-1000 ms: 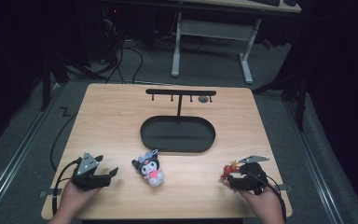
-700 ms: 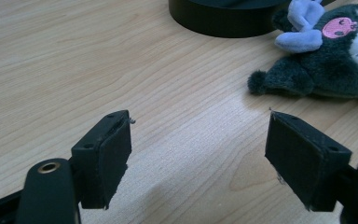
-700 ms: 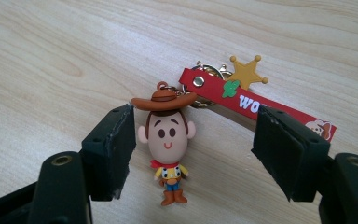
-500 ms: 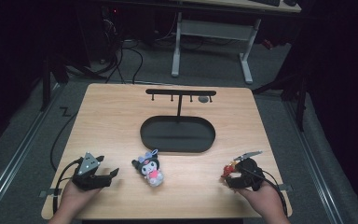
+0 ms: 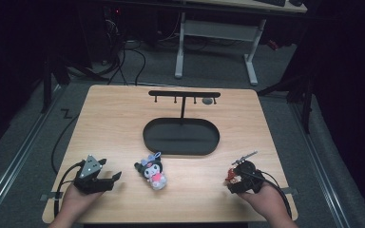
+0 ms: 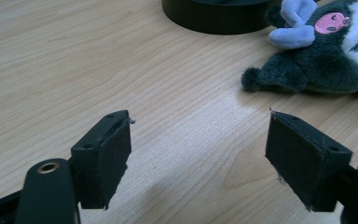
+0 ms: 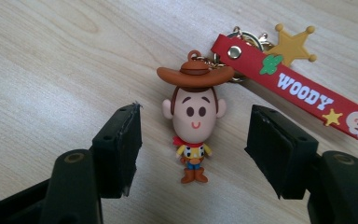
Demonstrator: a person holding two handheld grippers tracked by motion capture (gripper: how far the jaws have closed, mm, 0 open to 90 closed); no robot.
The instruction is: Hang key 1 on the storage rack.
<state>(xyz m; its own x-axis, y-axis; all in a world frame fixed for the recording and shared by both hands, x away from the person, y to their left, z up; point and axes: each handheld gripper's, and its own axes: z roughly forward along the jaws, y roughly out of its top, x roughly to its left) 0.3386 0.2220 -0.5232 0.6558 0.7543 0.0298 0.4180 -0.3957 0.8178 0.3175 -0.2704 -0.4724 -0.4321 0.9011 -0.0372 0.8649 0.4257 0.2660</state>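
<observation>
Keychain: a small cowboy figure (image 7: pixel 193 123) lying face-up on the table (image 5: pixel 123 123), near the front right corner; in the high view it shows as a red-and-brown speck (image 5: pixel 230 176) just ahead of the right gripper (image 5: pixel 237 183).
Strap: a red strap (image 7: pixel 298 91) lettered WOODY, joined to the figure's hat by a short chain and ring, with a yellow star charm (image 7: pixel 293 44) beside it — all flat on the wood.
Handling: likely light and small; the figure looks like hard moulded plastic, smooth and a little slippery, while the strap looks soft and floppy. It will dangle once lifted.
Where to grip: my judgement — across the head, its widest firm part, or on the strap just below the rivet if the ring must hang free.
Right gripper: (image 7: pixel 193 149) jaws spread wide, one on each side of the figure, not touching it; poised to close.
Left gripper: (image 6: pixel 198 158) jaws spread, nothing between them, resting low over bare wood at the front left (image 5: pixel 105 176).
Plush: a dark plush toy (image 5: pixel 153 172) lies between the two grippers, apart from both.
Stand: a black oval tray (image 5: pixel 180 137) with a hook bar (image 5: pixel 184 94) stands mid-table, well apart from the keychain — a likely place to hang it.
</observation>
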